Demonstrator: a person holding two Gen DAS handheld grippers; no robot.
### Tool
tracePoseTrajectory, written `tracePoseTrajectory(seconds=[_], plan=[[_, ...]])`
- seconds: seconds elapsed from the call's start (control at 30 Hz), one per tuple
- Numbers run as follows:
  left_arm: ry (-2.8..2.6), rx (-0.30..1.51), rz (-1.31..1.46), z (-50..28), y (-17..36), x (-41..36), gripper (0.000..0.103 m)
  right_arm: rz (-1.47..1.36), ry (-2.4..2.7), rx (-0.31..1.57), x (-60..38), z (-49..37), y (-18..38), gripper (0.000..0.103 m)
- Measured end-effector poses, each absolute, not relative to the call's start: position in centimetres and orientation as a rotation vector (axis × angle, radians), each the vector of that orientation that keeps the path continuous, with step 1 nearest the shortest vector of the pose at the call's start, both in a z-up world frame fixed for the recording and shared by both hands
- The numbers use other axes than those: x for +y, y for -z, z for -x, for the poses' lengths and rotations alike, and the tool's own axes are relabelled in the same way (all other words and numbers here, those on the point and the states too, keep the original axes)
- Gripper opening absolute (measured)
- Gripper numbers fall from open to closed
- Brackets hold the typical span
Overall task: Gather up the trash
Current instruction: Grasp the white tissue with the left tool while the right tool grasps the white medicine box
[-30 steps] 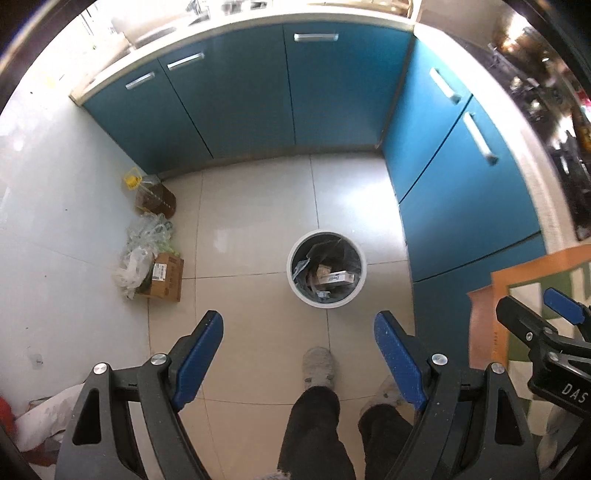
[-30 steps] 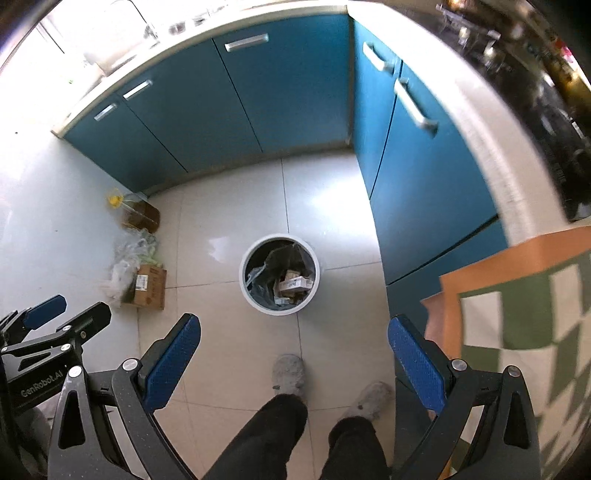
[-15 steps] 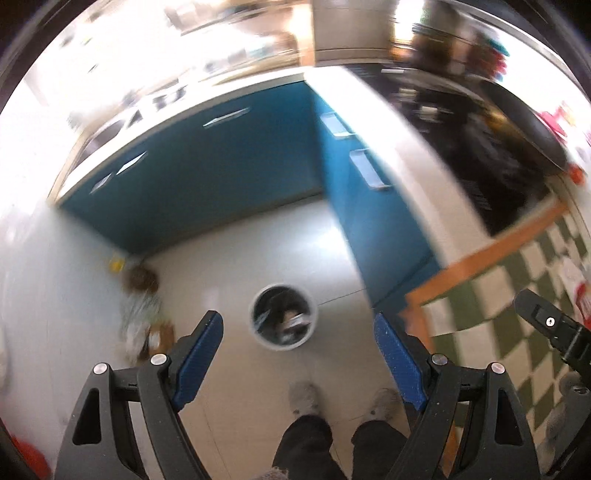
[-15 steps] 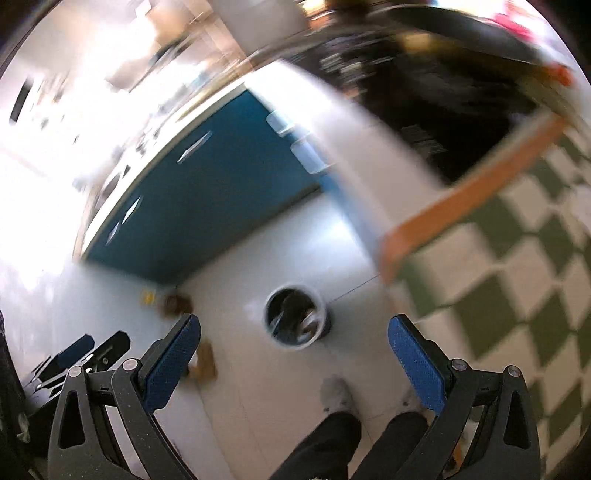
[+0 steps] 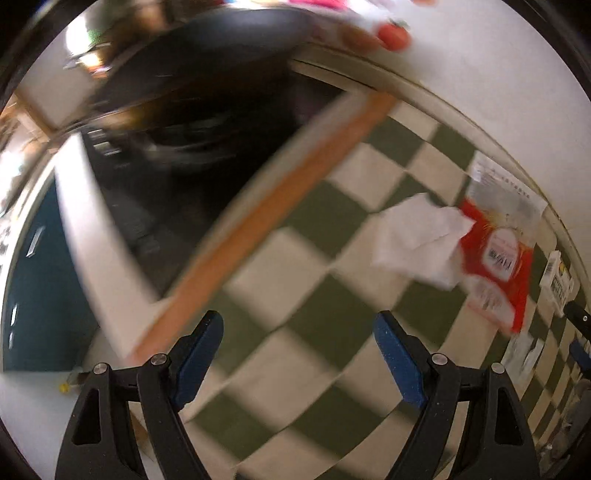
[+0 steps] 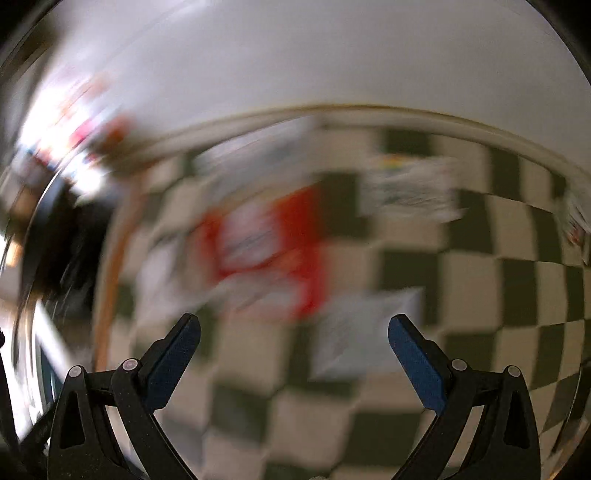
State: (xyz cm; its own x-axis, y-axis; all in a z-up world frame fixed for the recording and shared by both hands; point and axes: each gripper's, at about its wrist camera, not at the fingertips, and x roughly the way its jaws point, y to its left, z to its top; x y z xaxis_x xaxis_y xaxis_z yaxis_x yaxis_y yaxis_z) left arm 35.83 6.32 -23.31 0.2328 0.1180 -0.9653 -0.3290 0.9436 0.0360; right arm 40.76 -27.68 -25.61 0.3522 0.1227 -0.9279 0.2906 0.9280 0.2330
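Both views are blurred by motion. My left gripper point(image 5: 299, 332) hangs open above a green-and-white checked tablecloth point(image 5: 317, 321), nothing between its fingers. Ahead and to the right lie a crumpled white tissue point(image 5: 421, 240), a red-and-white wrapper point(image 5: 498, 254) and a small white carton point(image 5: 556, 282). My right gripper point(image 6: 293, 330) is also open and empty over the same cloth point(image 6: 476, 273). In its view the red-and-white wrapper point(image 6: 273, 243) lies just beyond the fingers, a pale flat packet point(image 6: 365, 328) sits between them and a whitish wrapper point(image 6: 413, 184) lies farther back.
The cloth has an orange border point(image 5: 266, 218) along the table's left edge. Beyond it are a white counter point(image 5: 85, 225), teal cabinets point(image 5: 33, 280) and a dark hob point(image 5: 192, 110). A white wall point(image 6: 332, 55) runs behind the table. A red round thing point(image 5: 394, 34) sits far back.
Both grippers swung away from the floor and the bin and rolled, and now look down on the checked table with its litter. The bin and the person's legs have left view.
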Motion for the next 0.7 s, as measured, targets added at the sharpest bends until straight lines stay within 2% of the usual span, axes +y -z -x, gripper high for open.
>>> tracePoseTrajectory(seconds=[0.1, 0.33, 0.43, 0.5, 0.7], plan=[[-0.271, 1.353, 0.184, -41.1, 26.4, 3.8, 0.083, -0.442, 0.217, 1.216, -32.8, -44.5, 28.0, 0.103], [-0.203, 1.422, 0.191, -46.3, 31.1, 1.5, 0.082, -0.413, 0.267, 1.242, -35.2, -49.4, 31.8, 0.103], [-0.197, 1.379, 0.155, -46.7, 31.0, 0.9, 0.054, -0.399, 0.259, 1.247, -35.1, -50.5, 32.5, 0.103], [-0.171, 1.368, 0.143, -46.6, 30.4, 0.5, 0.007, -0.389, 0.268, 1.245, -35.1, -51.0, 32.7, 0.103], [-0.175, 1.347, 0.153, -45.0, 28.7, 1.1, 0.006, -0.297, 0.275, 1.328, -32.9, -52.4, 34.1, 0.103]])
